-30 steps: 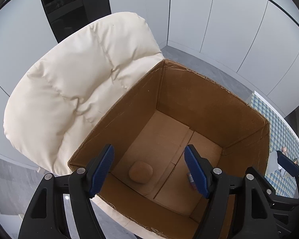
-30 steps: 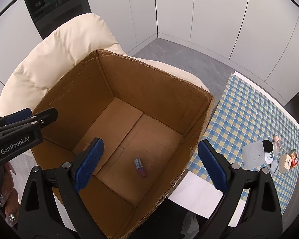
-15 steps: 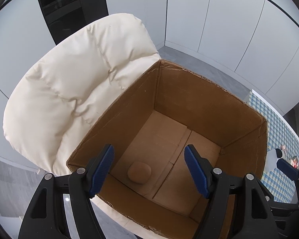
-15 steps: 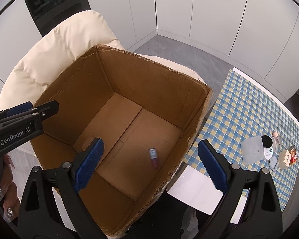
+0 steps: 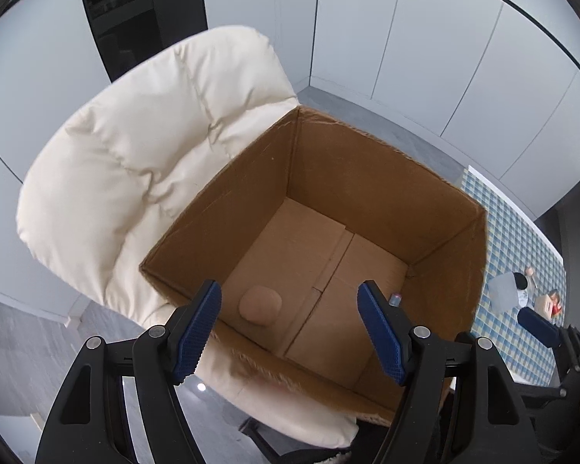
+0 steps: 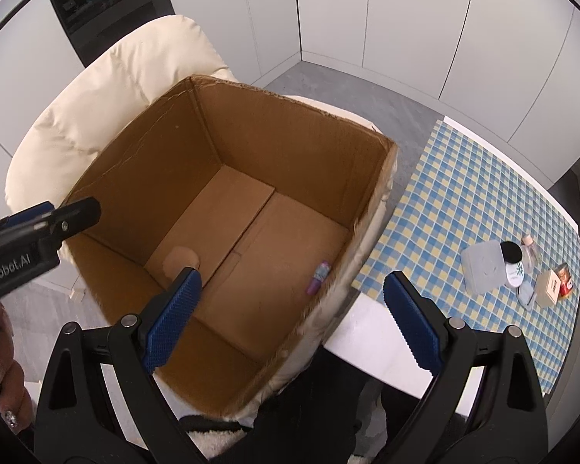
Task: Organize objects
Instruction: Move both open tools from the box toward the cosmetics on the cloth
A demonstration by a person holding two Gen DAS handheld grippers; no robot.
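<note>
Left wrist view: your left gripper (image 5: 290,326) hangs over the cardboard box (image 5: 367,178) on the cream chair (image 5: 135,154), jaws spread and empty; a tan round pad (image 5: 260,304) and a small bottle (image 5: 395,299) lie on the box floor. Right wrist view: your right gripper (image 6: 292,323) has jaws spread wide and empty above the box's right rim, while more small items (image 6: 514,270) sit together on the checked tablecloth (image 6: 464,193), well apart from the box.

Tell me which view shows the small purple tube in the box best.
Right wrist view: the purple tube lies unobstructed on the box floor. Left wrist view shows only its tip behind a blue finger.
</note>
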